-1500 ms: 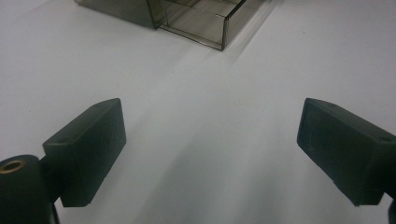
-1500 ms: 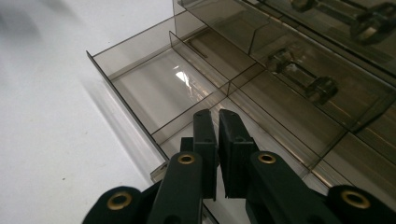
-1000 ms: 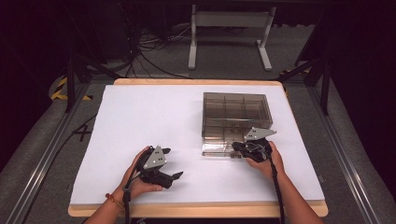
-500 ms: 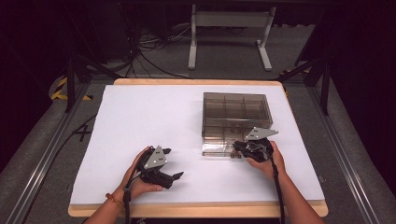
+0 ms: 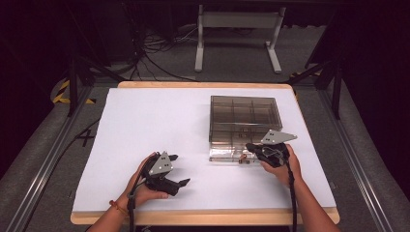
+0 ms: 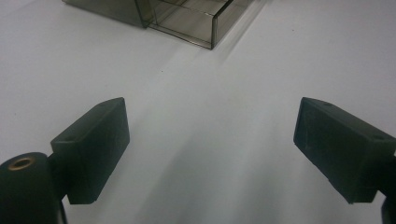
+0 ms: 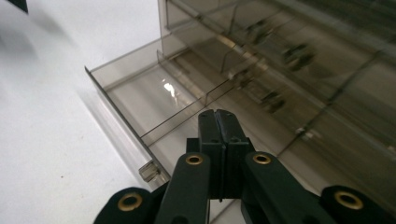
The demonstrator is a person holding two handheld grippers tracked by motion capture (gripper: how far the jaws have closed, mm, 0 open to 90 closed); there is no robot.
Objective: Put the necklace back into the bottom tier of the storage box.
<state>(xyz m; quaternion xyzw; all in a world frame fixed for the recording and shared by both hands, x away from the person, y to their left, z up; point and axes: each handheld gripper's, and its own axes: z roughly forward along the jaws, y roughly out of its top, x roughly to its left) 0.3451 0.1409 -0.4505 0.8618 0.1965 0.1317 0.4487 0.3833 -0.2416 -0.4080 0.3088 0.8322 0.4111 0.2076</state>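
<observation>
**Right tongs closed at the drawer front**

Little has shifted: right tongs [image 5: 251, 147] have just closed, empty, touching the organizer box's [image 5: 244, 116] pulled-out drawer [image 5: 227, 153], lower center-right. Left tongs [image 6: 210, 149] gape open over bare tabletop [image 6: 224, 84]. Drawer [image 7: 154, 100] lies directly ahead of shut right tongs [image 7: 218, 122].

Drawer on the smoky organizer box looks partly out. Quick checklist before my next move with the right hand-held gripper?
1. Drawer pulled out of the organizer box: ok, partly open.
2. Right hand-held gripper jaws: shut, nothing seen between them: ok.
3. Its tips over the open drawer: ok.
4. Small parts in the drawer's near compartment: cannot tell, looks bare.
5. Left hand-held gripper open, apart from the box: ok.
6. Box square on the white table: ok.
</observation>
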